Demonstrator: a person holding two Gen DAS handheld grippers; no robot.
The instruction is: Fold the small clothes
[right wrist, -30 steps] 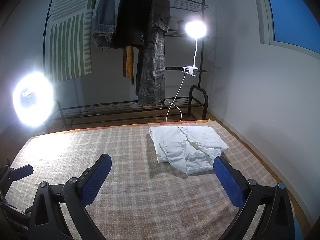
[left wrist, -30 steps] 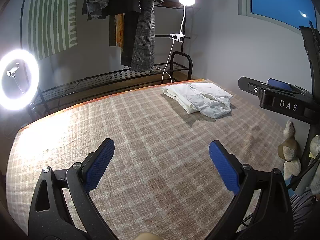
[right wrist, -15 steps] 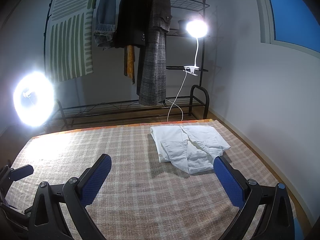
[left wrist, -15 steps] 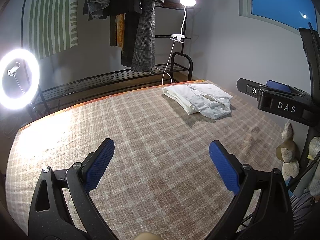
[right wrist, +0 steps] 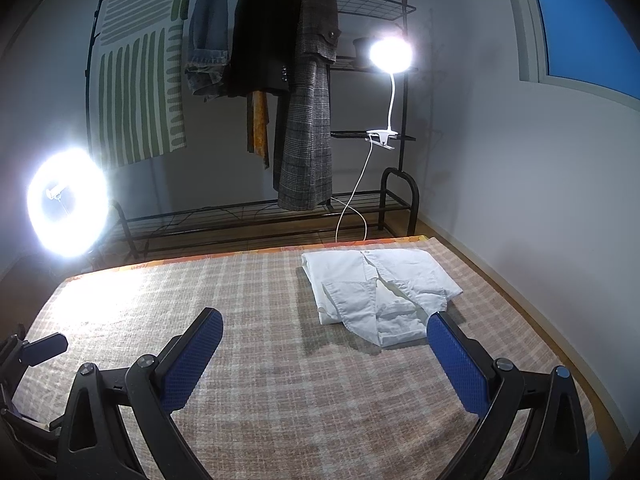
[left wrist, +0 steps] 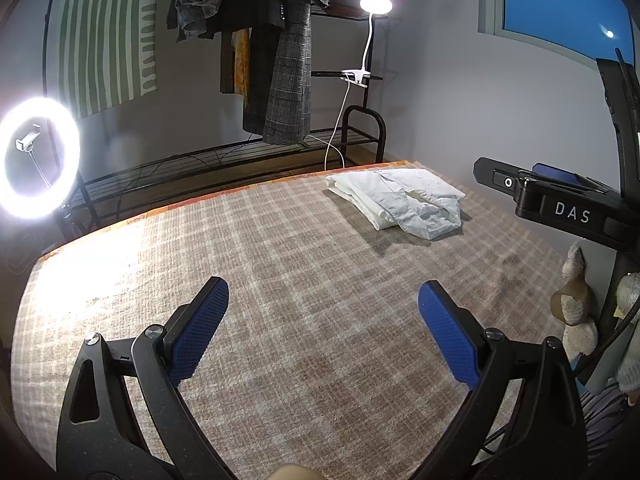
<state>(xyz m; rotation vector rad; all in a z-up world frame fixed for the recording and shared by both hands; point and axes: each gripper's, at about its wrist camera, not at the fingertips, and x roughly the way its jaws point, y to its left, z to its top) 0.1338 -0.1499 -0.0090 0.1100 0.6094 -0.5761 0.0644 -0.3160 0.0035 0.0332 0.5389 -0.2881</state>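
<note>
White cotton garment (right wrist: pixel 380 292), loosely folded, lies at the far right of the plaid bed cover (right wrist: pixel 260 360). Left hand-held gripper (left wrist: pixel 322 328) and right hand-held gripper (right wrist: pixel 324 344) are held apart, empty, near side. Protruding near edges are best pinched and squared flat.

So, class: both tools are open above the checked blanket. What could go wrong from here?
1. The white folded shirt lies near the checked blanket's far right corner; a careless pull might slide it off.
2. Its loose layers could unfold if the right tool pinches only the top one.
</note>
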